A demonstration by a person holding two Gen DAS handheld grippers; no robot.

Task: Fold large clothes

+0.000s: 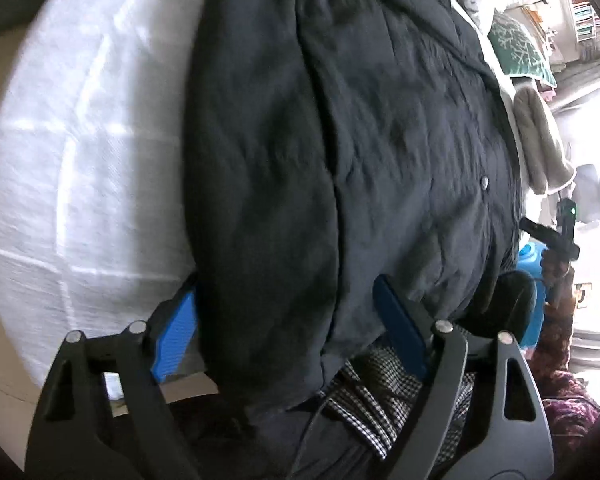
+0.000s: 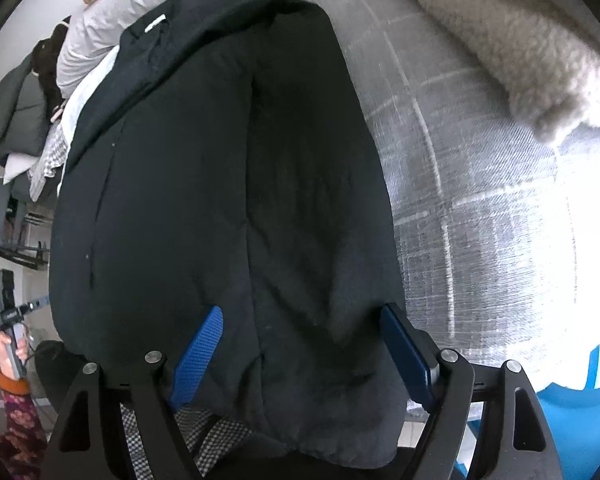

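Observation:
A large dark navy padded coat (image 1: 340,140) lies lengthwise on a white checked bed cover (image 1: 80,160), its sleeves folded in over the body. My left gripper (image 1: 288,320) is open, its blue fingers (image 1: 176,340) straddling the coat's hem near one bottom corner. In the right wrist view the same coat (image 2: 220,160) fills the middle. My right gripper (image 2: 300,344) is also open, its blue fingers (image 2: 198,352) straddling the hem at the other corner. A black-and-white checked lining (image 1: 380,400) shows under the hem.
A fluffy cream blanket (image 2: 520,48) lies on the bed beside the coat. Piled clothes and pillows (image 2: 80,48) sit at the far end. The other gripper and the person's hand (image 2: 8,344) show past the coat's edge. A blue object (image 2: 580,412) stands beside the bed.

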